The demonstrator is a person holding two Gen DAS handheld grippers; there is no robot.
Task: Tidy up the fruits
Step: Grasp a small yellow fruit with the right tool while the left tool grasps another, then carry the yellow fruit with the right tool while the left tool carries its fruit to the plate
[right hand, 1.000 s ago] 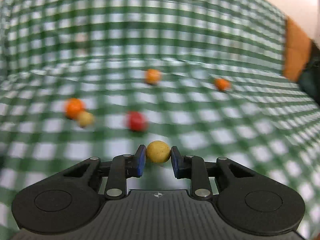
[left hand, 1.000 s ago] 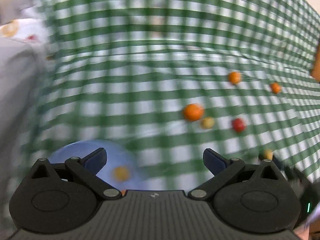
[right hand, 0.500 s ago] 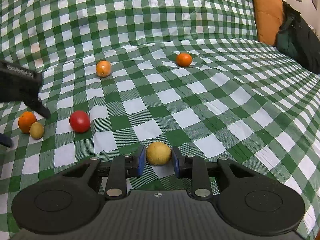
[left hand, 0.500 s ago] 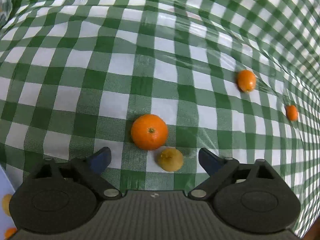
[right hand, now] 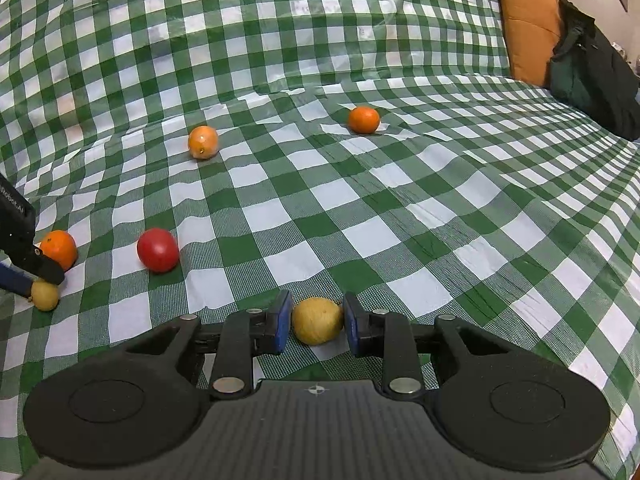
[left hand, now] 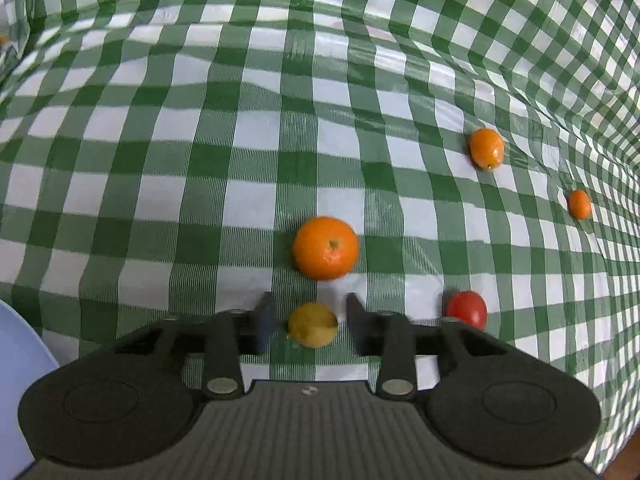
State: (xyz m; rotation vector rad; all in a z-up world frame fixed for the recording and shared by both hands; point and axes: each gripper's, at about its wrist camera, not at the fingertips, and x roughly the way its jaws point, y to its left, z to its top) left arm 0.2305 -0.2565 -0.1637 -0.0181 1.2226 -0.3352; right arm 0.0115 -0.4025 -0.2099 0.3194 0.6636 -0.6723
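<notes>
The left tongs [left hand: 307, 322] are closing around a small yellow fruit [left hand: 313, 325], pads not yet touching it; a mandarin [left hand: 325, 248] lies just beyond their tips and a red fruit [left hand: 467, 309] to their right. The right tongs [right hand: 316, 320] are clenched on a yellow lemon-like fruit [right hand: 317, 321] on the checked cloth [right hand: 400, 208].

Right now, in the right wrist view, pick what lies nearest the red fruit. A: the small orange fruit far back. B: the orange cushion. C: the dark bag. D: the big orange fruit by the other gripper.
D: the big orange fruit lies just left of the red fruit on the checked cloth, closer than any other choice.
</notes>
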